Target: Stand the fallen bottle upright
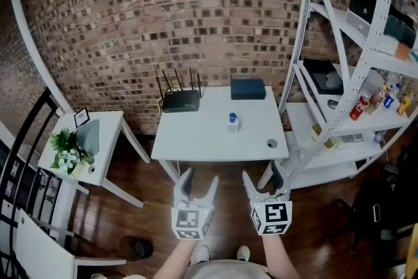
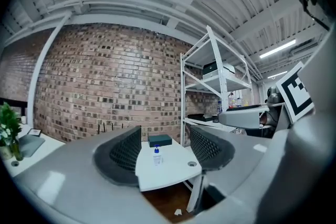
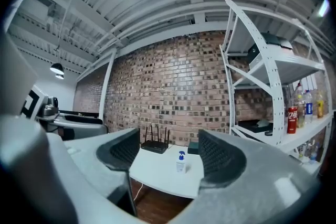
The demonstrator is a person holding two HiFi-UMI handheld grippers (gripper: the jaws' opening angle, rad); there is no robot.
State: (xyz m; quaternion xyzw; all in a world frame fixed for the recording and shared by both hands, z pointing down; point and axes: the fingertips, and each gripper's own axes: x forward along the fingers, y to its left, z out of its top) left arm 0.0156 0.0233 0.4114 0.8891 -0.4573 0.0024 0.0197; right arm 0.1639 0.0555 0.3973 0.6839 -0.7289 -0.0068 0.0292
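The right hand-held gripper [image 3: 169, 137] holds its jaws wide apart, with nothing between the pads. Beyond them a white tabletop [image 3: 157, 166] carries an upright bottle [image 3: 180, 162] with a blue cap, a black router [image 3: 155, 146] and a dark box [image 3: 193, 148], before a brick wall [image 3: 168, 86]. A white shelf [image 3: 273, 76] at right holds a red can [image 3: 292, 119].

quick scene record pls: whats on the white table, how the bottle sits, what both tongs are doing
surface: white table
bottle: small bottle with blue top, standing upright near the table's middle
back of table: router, dark box
front right: small round piece
left: left tongs open, empty, short of the table
right: right tongs open, empty, short of the table
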